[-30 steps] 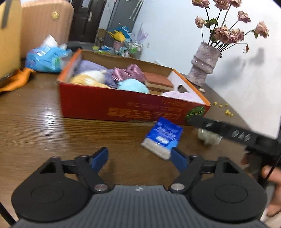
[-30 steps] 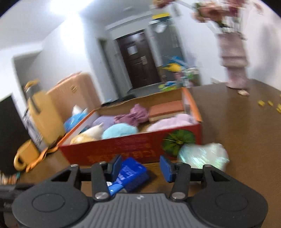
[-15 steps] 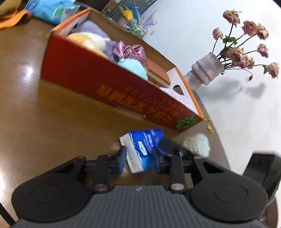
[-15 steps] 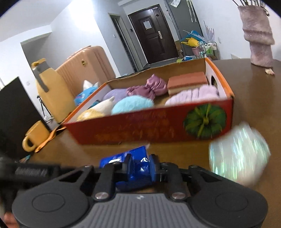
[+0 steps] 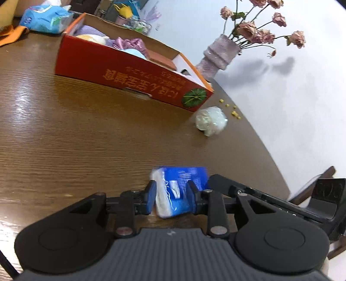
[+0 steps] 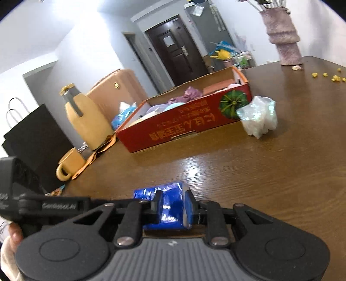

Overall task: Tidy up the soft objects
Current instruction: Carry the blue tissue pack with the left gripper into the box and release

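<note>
A blue and white tissue pack is held between both grippers, low over the brown table. My left gripper is shut on one end of it. My right gripper is shut on the other end of the pack. The red cardboard box with several soft objects inside stands further back; it also shows in the right wrist view. A crumpled clear plastic bundle lies by the box's corner, and it shows in the right wrist view too.
A pink vase with dried roses stands behind the box. A blue tissue bag lies at the far left. A yellow jug, a yellow mug and a black paper bag stand at the table's left. Yellow crumbs lie far right.
Both grippers closed on the tissue pack and pulled it back from the box. The box and plastic bundle now look further away.
</note>
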The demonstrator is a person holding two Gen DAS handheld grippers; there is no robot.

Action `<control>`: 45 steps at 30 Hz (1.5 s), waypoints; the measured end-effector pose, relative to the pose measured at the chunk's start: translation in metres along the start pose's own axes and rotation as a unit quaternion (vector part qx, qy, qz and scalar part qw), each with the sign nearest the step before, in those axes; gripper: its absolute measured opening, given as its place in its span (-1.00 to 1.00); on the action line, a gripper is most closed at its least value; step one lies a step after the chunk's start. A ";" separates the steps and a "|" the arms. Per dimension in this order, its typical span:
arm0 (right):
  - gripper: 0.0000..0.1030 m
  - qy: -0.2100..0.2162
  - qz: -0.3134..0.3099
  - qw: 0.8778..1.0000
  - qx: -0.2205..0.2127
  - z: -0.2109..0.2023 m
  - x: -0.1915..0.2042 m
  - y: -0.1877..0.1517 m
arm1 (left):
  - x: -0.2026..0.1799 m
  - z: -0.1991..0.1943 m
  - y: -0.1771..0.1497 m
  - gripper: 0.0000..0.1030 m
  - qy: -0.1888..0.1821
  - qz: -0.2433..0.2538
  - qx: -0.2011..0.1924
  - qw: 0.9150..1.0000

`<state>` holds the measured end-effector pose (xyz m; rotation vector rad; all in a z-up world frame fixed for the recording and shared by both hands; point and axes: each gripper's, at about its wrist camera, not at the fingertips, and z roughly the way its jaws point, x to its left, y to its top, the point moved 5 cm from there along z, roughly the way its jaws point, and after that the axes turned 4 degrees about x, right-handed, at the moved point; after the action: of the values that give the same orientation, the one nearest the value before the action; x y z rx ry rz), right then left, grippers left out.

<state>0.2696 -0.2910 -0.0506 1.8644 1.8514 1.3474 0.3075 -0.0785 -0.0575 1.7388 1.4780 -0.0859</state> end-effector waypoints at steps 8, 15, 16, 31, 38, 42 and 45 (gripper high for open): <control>-0.57 -0.011 0.001 1.000 0.005 0.017 -0.007 0.000 | 0.005 0.004 0.000 -0.38 0.016 -0.009 0.000 1.000; -0.62 -0.001 0.005 1.000 0.017 0.025 -0.009 -0.001 | 0.004 0.008 0.000 -0.47 0.020 0.003 0.003 1.000; -0.63 0.001 0.006 1.000 0.017 0.025 -0.009 -0.001 | 0.003 0.009 0.001 -0.56 0.014 0.003 0.005 1.000; -0.72 -0.041 -0.080 0.992 -0.094 0.048 -0.008 0.199 | -0.048 0.045 0.213 -0.63 0.000 0.098 -0.100 0.990; -0.75 -0.112 -0.076 0.991 -0.017 0.151 -0.057 0.275 | -0.011 0.150 0.275 -0.68 0.028 0.041 -0.031 0.998; -0.76 -0.155 -0.089 0.984 0.020 0.188 -0.075 0.273 | 0.001 0.181 0.274 -0.68 0.056 0.036 -0.001 0.998; -0.69 -0.194 -0.115 0.974 0.021 0.195 -0.077 0.265 | -0.003 0.183 0.273 -0.63 0.062 0.059 0.016 0.996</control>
<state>0.6040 -0.3240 -0.0151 1.7142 1.8265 0.8077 0.6182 -0.1832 -0.0290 1.8813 1.4646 0.0613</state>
